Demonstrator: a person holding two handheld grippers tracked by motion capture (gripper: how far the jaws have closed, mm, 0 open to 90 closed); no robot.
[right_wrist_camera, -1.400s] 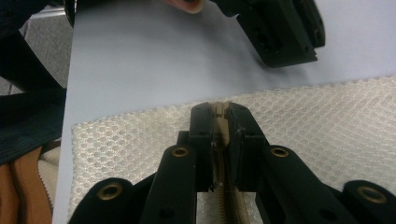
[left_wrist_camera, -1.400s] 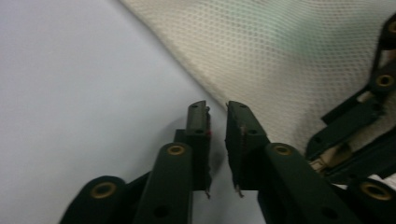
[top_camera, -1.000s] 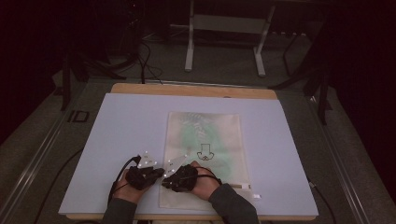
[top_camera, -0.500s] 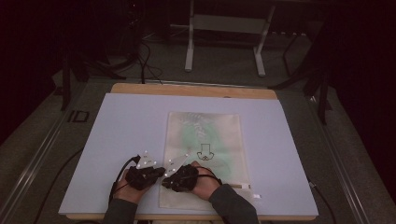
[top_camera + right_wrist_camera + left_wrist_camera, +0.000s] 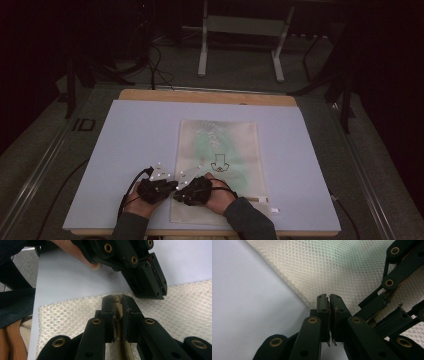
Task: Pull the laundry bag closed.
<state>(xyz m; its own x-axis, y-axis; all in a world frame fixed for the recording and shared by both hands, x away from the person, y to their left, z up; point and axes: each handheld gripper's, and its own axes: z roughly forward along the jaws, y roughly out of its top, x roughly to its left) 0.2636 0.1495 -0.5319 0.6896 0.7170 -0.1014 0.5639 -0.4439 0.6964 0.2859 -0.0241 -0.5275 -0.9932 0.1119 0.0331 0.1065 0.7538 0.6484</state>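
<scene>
Nothing is shifting since earlier: the left tool [image 5: 329,298] is pinching the cream mesh zip pouch [image 5: 225,145] edge at the worktop's [image 5: 125,150] 6 o'clock; the right tool [image 5: 118,300] is clamping its beige zipper strip [image 5: 120,340].

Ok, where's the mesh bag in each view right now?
High view: mesh bag lies flat at table centre, near edge under both grippers.
Left gripper view: it spans the upper right, its edge pinched by the left gripper.
Right gripper view: across the lower half.
Shared landmark: the left gripper.
</scene>
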